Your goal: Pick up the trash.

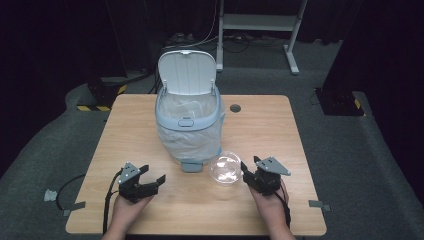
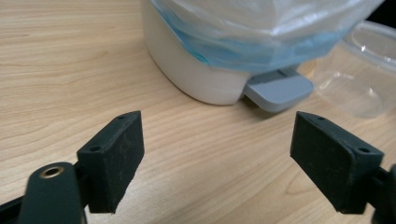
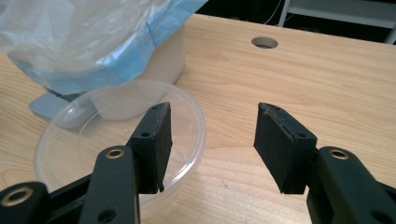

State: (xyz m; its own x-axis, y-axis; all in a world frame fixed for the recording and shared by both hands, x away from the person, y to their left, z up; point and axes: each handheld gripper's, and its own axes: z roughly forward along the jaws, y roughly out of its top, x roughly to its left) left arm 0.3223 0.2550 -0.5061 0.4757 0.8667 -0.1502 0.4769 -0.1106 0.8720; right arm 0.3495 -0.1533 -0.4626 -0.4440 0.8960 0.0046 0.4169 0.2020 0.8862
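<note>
A white pedal bin (image 1: pixel 189 117) with its lid up and a clear liner bag stands mid-table; its grey pedal (image 2: pixel 278 90) faces the person. A clear round plastic container (image 1: pixel 226 168) sits just right of the pedal. My right gripper (image 1: pixel 247 170) is open at the container's right side; in the right gripper view (image 3: pixel 212 140) one jaw is over the container's rim (image 3: pixel 187 154), the other over bare wood. My left gripper (image 1: pixel 152 178) is open near the front left, with nothing between its jaws (image 2: pixel 217 158), pointing toward the bin's base (image 2: pixel 196 74).
The wooden table (image 1: pixel 125 130) has a cable hole (image 1: pixel 235 108) at the back right of the bin. Cables trail from both grippers off the front edge. A white frame stands on the dark floor behind the table (image 1: pixel 260 22).
</note>
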